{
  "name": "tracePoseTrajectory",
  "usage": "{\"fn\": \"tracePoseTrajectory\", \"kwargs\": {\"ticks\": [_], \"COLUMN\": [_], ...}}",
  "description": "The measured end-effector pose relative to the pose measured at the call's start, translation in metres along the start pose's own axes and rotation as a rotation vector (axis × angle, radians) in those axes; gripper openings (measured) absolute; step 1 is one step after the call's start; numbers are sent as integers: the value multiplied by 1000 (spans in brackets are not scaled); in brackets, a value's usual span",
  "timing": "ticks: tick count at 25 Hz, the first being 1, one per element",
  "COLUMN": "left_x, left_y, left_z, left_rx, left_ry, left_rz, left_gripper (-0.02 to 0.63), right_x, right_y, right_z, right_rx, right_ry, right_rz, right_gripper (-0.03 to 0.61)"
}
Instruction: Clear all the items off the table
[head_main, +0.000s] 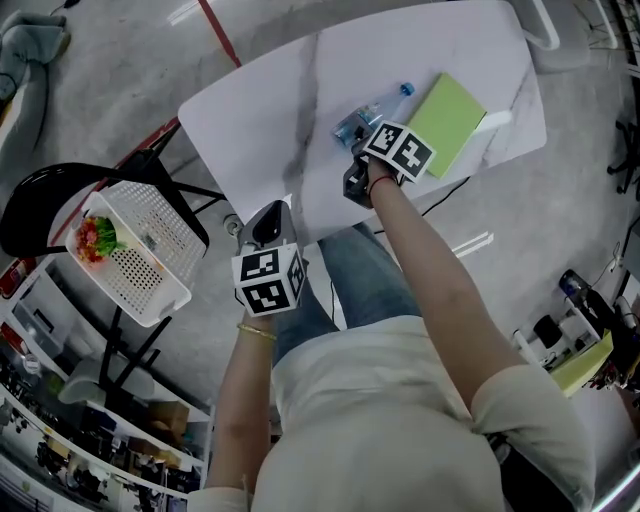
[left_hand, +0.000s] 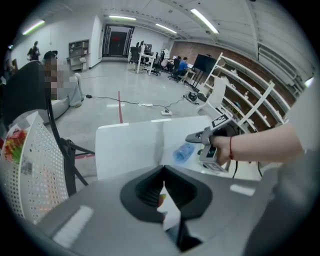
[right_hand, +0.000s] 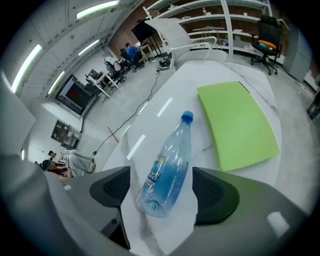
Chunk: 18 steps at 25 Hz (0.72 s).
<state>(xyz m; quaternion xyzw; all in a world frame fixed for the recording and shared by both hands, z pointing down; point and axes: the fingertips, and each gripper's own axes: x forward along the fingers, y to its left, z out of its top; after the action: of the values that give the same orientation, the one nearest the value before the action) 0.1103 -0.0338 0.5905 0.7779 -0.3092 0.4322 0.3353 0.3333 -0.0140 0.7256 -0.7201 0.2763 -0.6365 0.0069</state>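
Right gripper (right_hand: 163, 194): only its own view shows jaws apart flanking bottle (right_hand: 170, 167).

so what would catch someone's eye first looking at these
The clear water bottle with a blue cap lies on its side on the white table, between the open jaws of the right tool, which do not touch it. Beside it lies a bright green pad, and left of the table a white basket on a black chair holds something red and green.

Bright ceiling lights (left_hand: 205, 21), fisheye edges — dark corners
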Motion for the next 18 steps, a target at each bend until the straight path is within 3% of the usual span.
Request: {"fn": "tracePoseTrajectory", "kwargs": {"ticks": [8, 18], "left_x": [8, 13], "left_y": [1, 6], "left_z": [-12, -25], "left_rx": [12, -19], "left_ry": [45, 59], "left_rz": [-7, 3], "left_gripper": [9, 9], "right_x": [25, 48], "right_y": [-12, -17], "right_z": [-10, -24], "right_rx": [105, 187], "right_ry": [45, 101], "right_rz": [-30, -47], "right_gripper": [425, 423]}}
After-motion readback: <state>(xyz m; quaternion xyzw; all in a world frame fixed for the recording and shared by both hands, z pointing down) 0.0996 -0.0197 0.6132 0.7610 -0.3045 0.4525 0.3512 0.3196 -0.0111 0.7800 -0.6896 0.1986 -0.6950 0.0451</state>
